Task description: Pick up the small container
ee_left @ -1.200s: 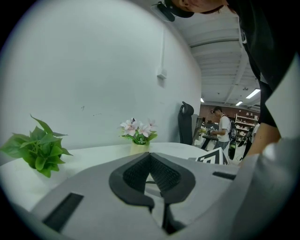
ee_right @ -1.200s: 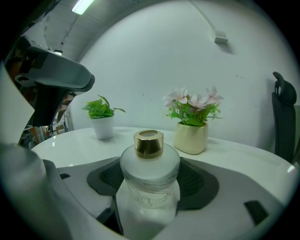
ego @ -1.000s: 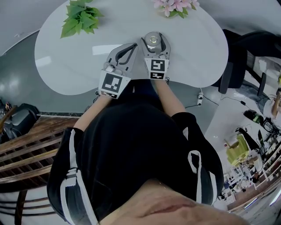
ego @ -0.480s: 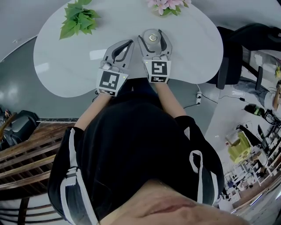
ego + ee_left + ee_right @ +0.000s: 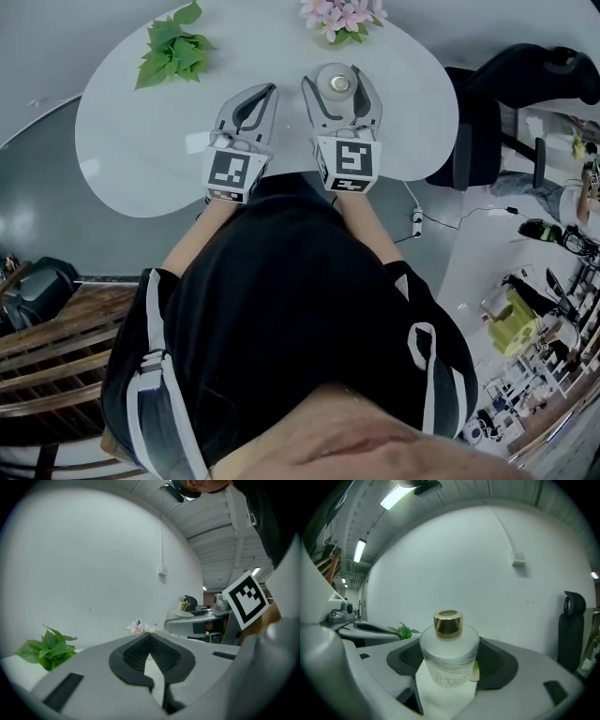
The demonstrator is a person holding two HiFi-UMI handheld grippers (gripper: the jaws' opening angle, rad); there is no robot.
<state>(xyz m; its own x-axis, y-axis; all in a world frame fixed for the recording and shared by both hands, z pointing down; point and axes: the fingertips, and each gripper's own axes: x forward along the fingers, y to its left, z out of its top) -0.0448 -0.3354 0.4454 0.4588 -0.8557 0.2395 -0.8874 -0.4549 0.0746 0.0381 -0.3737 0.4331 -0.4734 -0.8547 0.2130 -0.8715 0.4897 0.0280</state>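
Note:
The small container [image 5: 337, 82] is a frosted white bottle with a gold cap [image 5: 448, 622]. It stands upright between the two jaws of my right gripper [image 5: 336, 79], whose dark pads [image 5: 404, 658] press against both of its sides. In the right gripper view the container [image 5: 449, 658] fills the middle, and I cannot tell whether its base touches the white table [image 5: 141, 141]. My left gripper [image 5: 268, 89] hovers just left of it over the table, its jaws closed tip to tip [image 5: 150, 635] with nothing between them.
A green leafy plant [image 5: 176, 52] lies at the table's far left, and pink flowers [image 5: 337, 17] sit at the far edge behind the container. A black chair [image 5: 525, 75] stands off the table's right side. The person's black-clad body covers the near edge.
The right gripper with the container now looks larger and closer to the head camera, so it seems to have risen. The left gripper has kept its place beside it.

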